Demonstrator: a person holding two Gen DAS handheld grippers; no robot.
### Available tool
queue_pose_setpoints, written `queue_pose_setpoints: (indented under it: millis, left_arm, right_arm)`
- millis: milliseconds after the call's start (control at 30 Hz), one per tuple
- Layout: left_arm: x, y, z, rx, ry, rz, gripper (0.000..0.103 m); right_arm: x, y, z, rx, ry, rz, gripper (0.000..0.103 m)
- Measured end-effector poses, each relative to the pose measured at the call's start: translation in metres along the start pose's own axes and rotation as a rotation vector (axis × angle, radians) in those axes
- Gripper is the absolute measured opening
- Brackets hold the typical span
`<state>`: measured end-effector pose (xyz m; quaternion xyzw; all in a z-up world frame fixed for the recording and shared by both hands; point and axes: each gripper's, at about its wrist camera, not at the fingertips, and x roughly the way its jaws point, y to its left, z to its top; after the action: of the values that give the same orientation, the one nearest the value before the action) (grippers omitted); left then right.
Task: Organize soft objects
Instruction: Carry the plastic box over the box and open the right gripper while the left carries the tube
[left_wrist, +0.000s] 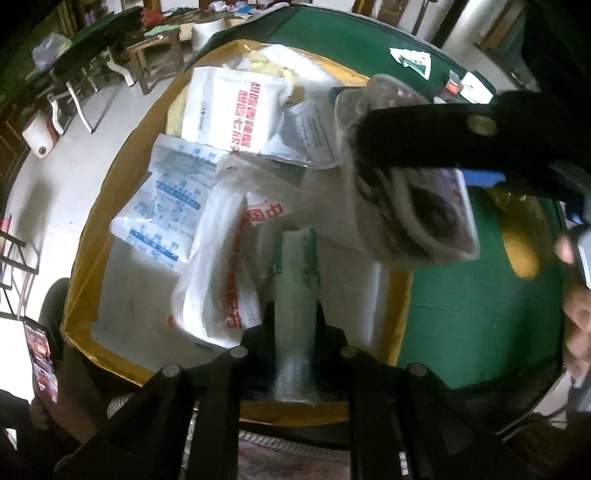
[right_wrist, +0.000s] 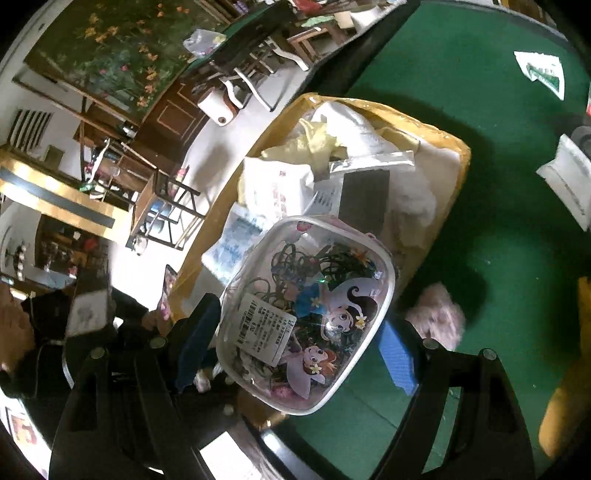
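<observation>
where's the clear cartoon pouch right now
The clear cartoon pouch is held in the right gripper, hanging over the near edge of the yellow box on the green table.

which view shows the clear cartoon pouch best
The right wrist view: the clear cartoon pouch faces the lens, printed characters and barcode label plain, held in the right tool. The left wrist view shows it only edge-on and blurred above the yellow box.

Box (right_wrist: 448, 146) on the table (right_wrist: 498, 229), at its near left edge. Packets (left_wrist: 232, 110) heaped inside the box, cloth (right_wrist: 314, 138) at the far end. Pouch (right_wrist: 310, 314) over the near end of the box, between the right gripper's (right_wrist: 295, 354) fingers. Fluffy toy (right_wrist: 439, 317) on the table, just right of the pouch. Another packet (right_wrist: 569, 184) well right of the box.
</observation>
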<state>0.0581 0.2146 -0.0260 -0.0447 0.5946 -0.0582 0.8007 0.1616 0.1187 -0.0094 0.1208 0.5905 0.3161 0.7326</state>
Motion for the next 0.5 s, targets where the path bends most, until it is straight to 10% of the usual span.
queue_pose_setpoints:
  millis: [300, 500]
  left_arm:
    - [-0.007, -0.007, -0.010, 0.015, -0.026, 0.038, 0.018]
    - [-0.008, -0.016, -0.016, 0.017, -0.035, 0.044, 0.040]
  right_arm:
    - [0.022, -0.012, 0.016, 0.100, -0.013, 0.019, 0.084]
    - [0.016, -0.014, 0.010, 0.125, -0.022, 0.086, 0.085]
